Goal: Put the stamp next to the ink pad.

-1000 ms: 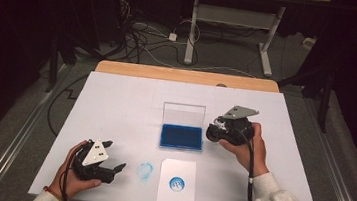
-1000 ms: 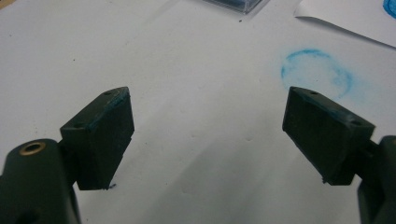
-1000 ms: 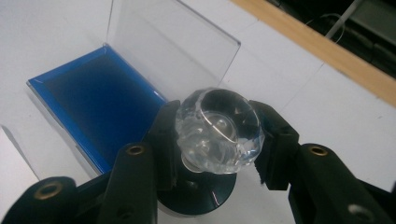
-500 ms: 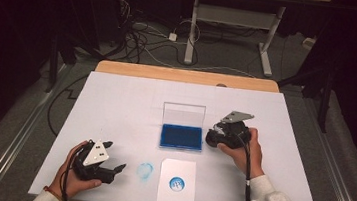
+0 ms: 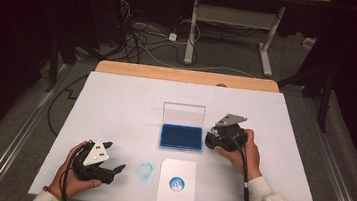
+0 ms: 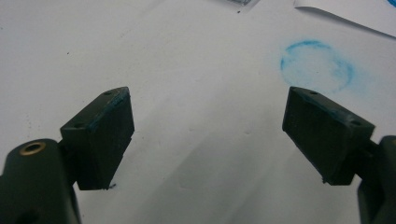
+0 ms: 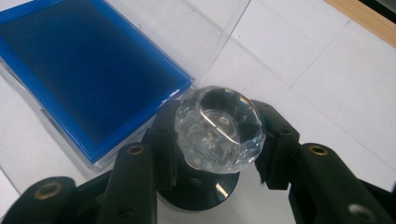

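A stamp with a clear faceted knob and a round black base sits between the jaws of my right gripper, which is shut on it. In the high view this right gripper is low over the table, just right of the blue ink pad, whose clear lid stands open behind it. The ink pad lies up and left of the stamp in the right gripper view. My left gripper rests open near the front left, nothing between its pads.
A white card with a blue round print lies in front of the ink pad. A faint blue ring smudge marks the white table cover to the card's left, just ahead of the left gripper.
My right hand has sunk toward the table beside the ink pad, still holding the stamp. The left hand has kept still.
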The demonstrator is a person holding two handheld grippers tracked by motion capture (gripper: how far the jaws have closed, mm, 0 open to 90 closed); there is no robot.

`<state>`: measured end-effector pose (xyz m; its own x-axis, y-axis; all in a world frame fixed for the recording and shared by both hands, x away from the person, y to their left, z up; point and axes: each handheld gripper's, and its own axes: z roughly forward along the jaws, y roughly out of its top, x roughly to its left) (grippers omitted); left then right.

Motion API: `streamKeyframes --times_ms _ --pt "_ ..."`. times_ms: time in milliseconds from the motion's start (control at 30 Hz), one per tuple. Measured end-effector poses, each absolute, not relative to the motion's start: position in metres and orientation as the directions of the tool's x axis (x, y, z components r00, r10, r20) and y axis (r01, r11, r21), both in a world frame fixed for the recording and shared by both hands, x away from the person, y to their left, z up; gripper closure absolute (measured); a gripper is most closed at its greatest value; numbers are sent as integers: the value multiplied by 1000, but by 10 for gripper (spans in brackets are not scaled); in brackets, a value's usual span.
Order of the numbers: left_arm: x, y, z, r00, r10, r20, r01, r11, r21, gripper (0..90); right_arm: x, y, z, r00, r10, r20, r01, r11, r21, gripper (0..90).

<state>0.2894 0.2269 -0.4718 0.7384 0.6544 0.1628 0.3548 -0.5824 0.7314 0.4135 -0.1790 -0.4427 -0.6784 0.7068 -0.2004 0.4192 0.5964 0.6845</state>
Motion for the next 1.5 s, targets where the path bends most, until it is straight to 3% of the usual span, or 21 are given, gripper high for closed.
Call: streamKeyframes --times_ms 1000,1233,1500 --pt "288 226 -471 749 645 151 350 -580 736 166 410 -182 -446 -682 715 -155 433 566 702 563" --pt "289 226 -471 753 640 150 351 -585 731 166 409 -186 -438 -665 736 -127 439 523 730 459" --pt "289 225 -471 755 639 150 355 -589 726 166 405 -187 -427 -642 750 -159 394 500 771 433"
